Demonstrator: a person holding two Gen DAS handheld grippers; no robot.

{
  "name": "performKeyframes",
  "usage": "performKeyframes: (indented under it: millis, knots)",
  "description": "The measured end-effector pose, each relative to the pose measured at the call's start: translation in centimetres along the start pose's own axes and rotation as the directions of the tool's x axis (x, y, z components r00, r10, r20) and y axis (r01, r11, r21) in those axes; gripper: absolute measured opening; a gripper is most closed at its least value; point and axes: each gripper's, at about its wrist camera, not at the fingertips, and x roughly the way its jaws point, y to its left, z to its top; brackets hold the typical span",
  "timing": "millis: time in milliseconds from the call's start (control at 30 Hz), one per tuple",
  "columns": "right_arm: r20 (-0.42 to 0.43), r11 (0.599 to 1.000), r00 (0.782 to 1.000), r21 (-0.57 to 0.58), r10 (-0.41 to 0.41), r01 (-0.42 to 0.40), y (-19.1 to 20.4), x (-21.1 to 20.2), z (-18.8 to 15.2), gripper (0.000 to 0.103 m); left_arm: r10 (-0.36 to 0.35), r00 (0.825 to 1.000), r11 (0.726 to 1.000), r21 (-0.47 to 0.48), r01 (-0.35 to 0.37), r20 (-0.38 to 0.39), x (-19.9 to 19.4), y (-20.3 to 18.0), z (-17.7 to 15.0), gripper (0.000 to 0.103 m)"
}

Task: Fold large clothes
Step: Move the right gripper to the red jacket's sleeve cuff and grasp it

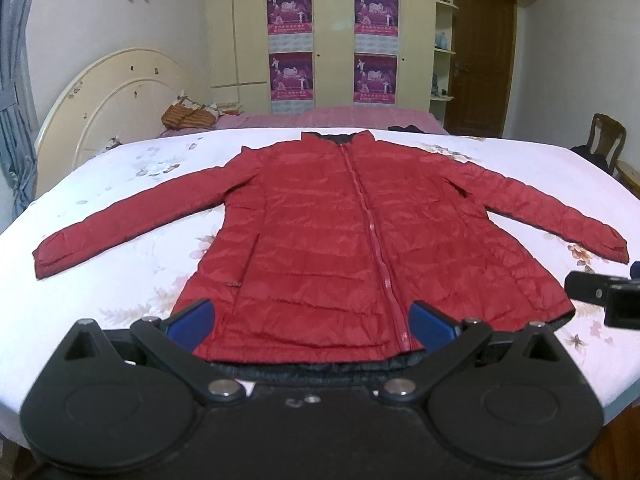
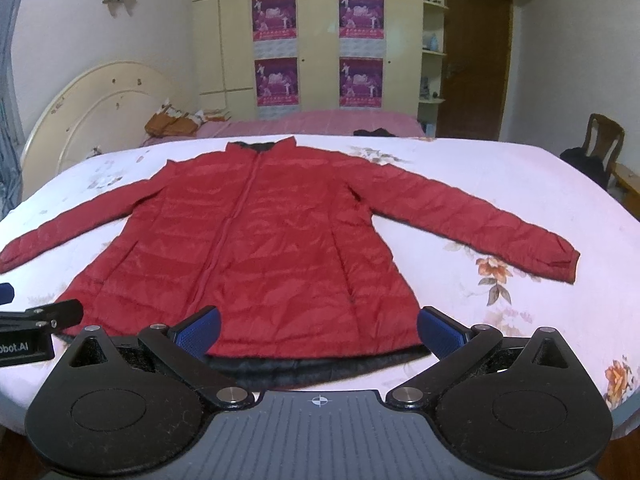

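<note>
On the bed [image 1: 120,216], over a white sheet printed with flowers, a red puffer jacket [image 1: 340,224] lies flat and face up, zipped, collar toward the far wardrobe [image 1: 332,40] and both sleeves spread out to the sides. Its dark lining shows along the near hem. The left gripper [image 1: 312,322] hovers at the hem with its blue fingers [image 1: 192,320] spread wide, holding nothing; the hem sits in the gap between them. The right gripper [image 2: 318,330] is likewise wide apart and empty at the hem, a little further toward the jacket's right side. No containers hold anything here; a brown bag [image 1: 184,116] rests near the cream headboard [image 1: 104,96]. The left view catches the whole left sleeve to its cuff and the right gripper's black tip at the frame's right edge; the right view shows the right cuff fully, an orange flower print beside it, and the left gripper at the left edge. A wooden chair [image 2: 604,136] stands by the brown door [image 2: 472,60].
</note>
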Motion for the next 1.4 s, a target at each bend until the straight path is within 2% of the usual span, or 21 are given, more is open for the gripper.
performKeyframes:
  millis: [333, 767, 1167, 1400]
  knots:
    - [-0.003, 0.999, 0.999, 0.018, -0.036, 0.036, 0.1, 3.5, 2.3, 0.103, -0.015, 1.0, 1.0, 0.012, 0.015, -0.001, 3.3, 0.6, 2.3, 0.103]
    - [-0.016, 0.994, 0.995, 0.044, -0.096, 0.097, 0.4, 9.4, 5.5, 0.103, -0.051, 0.999, 0.998, 0.029, 0.052, -0.014, 9.8, 1.9, 6.3, 0.103]
    - [-0.031, 0.981, 0.985, 0.088, -0.171, 0.173, 0.1, 14.2, 8.5, 0.103, -0.094, 0.995, 0.994, 0.047, 0.096, -0.037, 15.0, 3.3, 9.3, 0.103]
    - [-0.047, 0.963, 0.972, 0.134, -0.231, 0.235, -2.0, 15.1, 9.1, 0.103, -0.126, 0.99, 0.988, 0.084, 0.13, -0.055, 17.0, 1.9, 10.5, 0.103]
